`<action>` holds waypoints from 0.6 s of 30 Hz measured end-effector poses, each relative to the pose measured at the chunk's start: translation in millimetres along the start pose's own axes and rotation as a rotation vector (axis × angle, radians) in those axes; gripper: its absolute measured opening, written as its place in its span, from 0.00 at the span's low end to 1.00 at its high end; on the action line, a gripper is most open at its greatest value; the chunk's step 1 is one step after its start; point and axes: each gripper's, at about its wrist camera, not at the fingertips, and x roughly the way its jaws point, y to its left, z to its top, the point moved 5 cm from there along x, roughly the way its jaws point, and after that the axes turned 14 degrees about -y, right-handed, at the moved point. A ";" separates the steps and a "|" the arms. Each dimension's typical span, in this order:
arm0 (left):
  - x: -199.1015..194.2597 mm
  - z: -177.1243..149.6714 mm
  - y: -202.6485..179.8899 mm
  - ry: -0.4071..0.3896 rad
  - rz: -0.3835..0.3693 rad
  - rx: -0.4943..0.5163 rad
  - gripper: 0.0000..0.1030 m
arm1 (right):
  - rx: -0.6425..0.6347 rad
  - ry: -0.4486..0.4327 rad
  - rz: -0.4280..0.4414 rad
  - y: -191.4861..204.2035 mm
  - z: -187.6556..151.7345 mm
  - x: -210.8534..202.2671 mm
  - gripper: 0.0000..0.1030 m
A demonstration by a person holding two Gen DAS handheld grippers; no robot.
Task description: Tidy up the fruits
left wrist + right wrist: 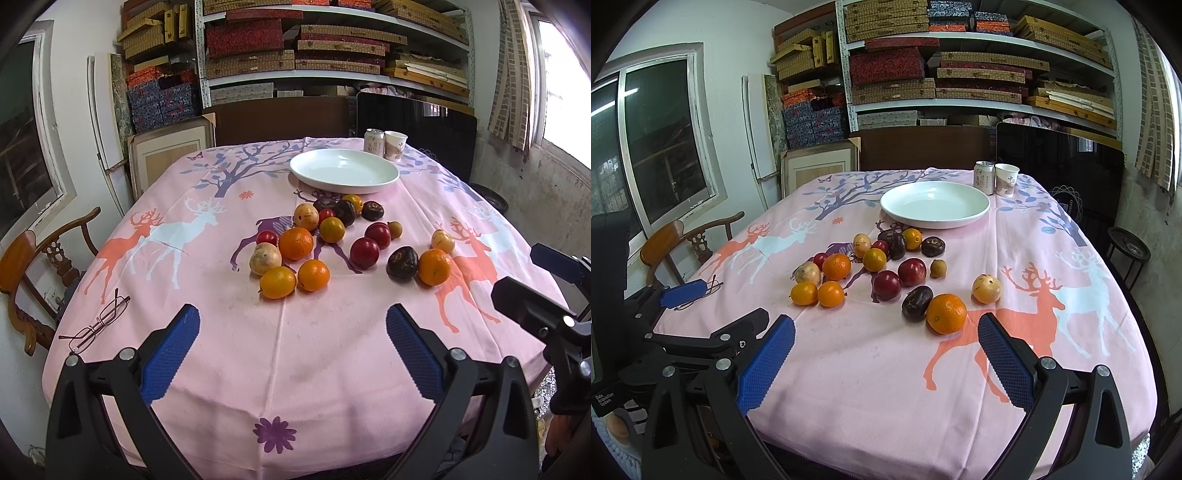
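1. The left gripper [291,354] hangs over the near edge of the counter [332,369]. Its two blue fingers [170,354] are wide apart and hold nothing.
2. The right gripper [886,362] is also over the near edge. Its blue fingers [766,363] are wide apart and hold nothing too.
3. The fruits [332,240] lie loose on the pink cloth [871,369] in the middle of the counter. There are oranges, red ones, dark ones and pale ones.
4. One orange [946,313] lies closest to the right gripper. It touches a dark fruit [916,303] on its left. A pale fruit [986,289] sits near it, a bit apart.
5. Two small oranges [295,278] lie side by side closest to the left gripper.
6. A white plate [344,170] sits behind the fruits. It has nothing on it.
7. A can [984,177] and a paper cup [1006,179] stand side by side just behind the plate.
8. Glasses [95,322] lie near the left edge of the cloth.
9. A wooden chair [40,266] stands at the left side of the counter.
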 end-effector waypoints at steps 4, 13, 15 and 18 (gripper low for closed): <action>-0.7 -3.1 -0.4 0.009 0.001 0.004 0.96 | 0.000 0.000 -0.002 -0.8 -1.7 1.3 0.97; 25.0 -23.4 23.9 0.089 0.005 -0.037 0.96 | -0.003 0.145 -0.007 -20.5 -54.3 38.4 0.97; 34.5 -27.7 29.9 0.097 -0.009 -0.052 0.96 | -0.014 0.137 -0.022 -28.0 -62.8 44.4 0.97; 50.5 -30.6 42.2 0.082 -0.044 -0.081 0.96 | 0.047 0.118 0.031 -41.6 -65.7 47.8 0.97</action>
